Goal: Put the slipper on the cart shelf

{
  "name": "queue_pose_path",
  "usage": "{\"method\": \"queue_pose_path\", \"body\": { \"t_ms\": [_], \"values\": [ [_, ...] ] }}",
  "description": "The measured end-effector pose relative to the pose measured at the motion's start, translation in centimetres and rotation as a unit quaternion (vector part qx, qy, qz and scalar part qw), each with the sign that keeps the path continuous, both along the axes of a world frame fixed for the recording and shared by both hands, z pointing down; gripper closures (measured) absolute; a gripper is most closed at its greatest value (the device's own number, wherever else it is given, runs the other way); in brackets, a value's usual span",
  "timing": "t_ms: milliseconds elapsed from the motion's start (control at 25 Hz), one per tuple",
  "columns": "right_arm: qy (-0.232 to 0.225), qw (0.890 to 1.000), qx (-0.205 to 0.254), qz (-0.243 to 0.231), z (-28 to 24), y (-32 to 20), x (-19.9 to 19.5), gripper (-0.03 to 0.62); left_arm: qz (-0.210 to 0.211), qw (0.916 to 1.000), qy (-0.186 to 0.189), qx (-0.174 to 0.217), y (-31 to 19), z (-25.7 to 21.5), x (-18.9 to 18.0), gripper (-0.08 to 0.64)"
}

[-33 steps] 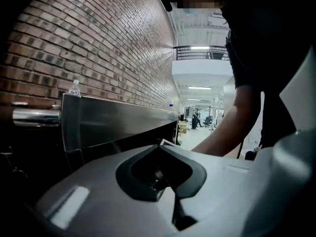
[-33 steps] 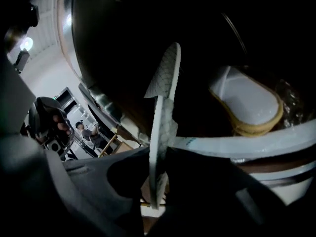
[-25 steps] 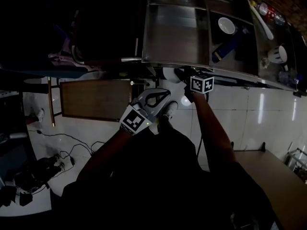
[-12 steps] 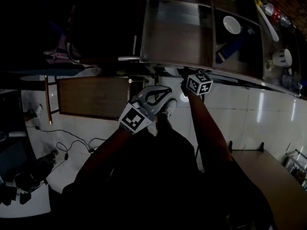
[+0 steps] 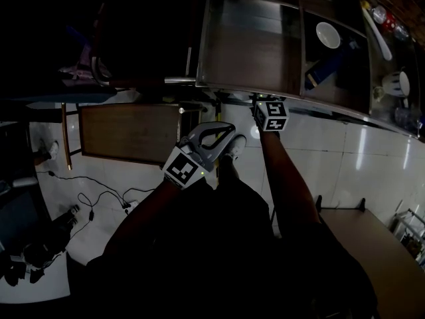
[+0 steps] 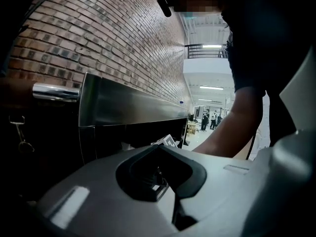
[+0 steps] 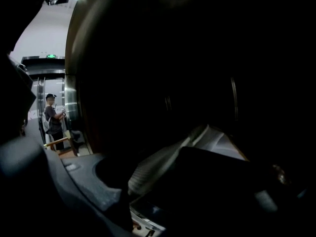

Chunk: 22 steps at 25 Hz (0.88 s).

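Two grippers at a dim steel cart (image 5: pixel 246 52). On the right gripper (image 5: pixel 264 108) the fingers have just been opening, now wide; the pale ribbed slipper (image 7: pixel 163 167) lies loose between them, lower centre, apparently inside the cart. The left gripper (image 5: pixel 222 133) is closed, empty. We fear a withdrawing finger snagging the slipper out.

The right tongs (image 5: pixel 259 102) have just been opening; the pale slipper (image 7: pixel 163 164) lies loose between them, unpinched. Their marker cube (image 5: pixel 271 115) has rolled since a second ago, turning other faces upward beside the cart (image 5: pixel 247 52) edge.
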State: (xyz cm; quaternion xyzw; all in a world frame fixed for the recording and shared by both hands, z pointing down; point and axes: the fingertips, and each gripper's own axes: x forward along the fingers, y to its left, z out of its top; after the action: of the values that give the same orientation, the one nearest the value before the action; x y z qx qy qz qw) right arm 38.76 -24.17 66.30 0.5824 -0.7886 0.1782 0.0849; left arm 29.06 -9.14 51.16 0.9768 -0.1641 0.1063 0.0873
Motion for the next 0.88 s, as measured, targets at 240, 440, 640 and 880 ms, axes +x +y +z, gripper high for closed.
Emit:
{"method": "queue_pose_path", "body": {
  "t_ms": [240, 440, 640, 880],
  "values": [
    [0.052, 0.998, 0.007, 0.020, -0.7, -0.2, 1.6, 0.272, -0.008, 1.0000, 0.005, -0.002, -0.2, -0.3, -0.1, 0.560],
    [0.044, 0.999, 0.004, 0.013, -1.1, 1.1, 1.9, 0.272, -0.006, 0.9999, 0.002, 0.008, -0.1, -0.4, -0.1, 0.560],
    [0.036, 0.999, 0.012, -0.029, -3.0, 3.7, 0.6, 0.272, -0.013, 0.9998, 0.008, 0.012, 0.1, -1.4, -0.5, 0.560],
    [0.030, 0.995, 0.025, -0.096, -5.2, 7.9, -2.4, 0.276, -0.024, 0.9995, 0.006, 0.018, 0.7, -3.2, -1.2, 0.560]
  ]
}}
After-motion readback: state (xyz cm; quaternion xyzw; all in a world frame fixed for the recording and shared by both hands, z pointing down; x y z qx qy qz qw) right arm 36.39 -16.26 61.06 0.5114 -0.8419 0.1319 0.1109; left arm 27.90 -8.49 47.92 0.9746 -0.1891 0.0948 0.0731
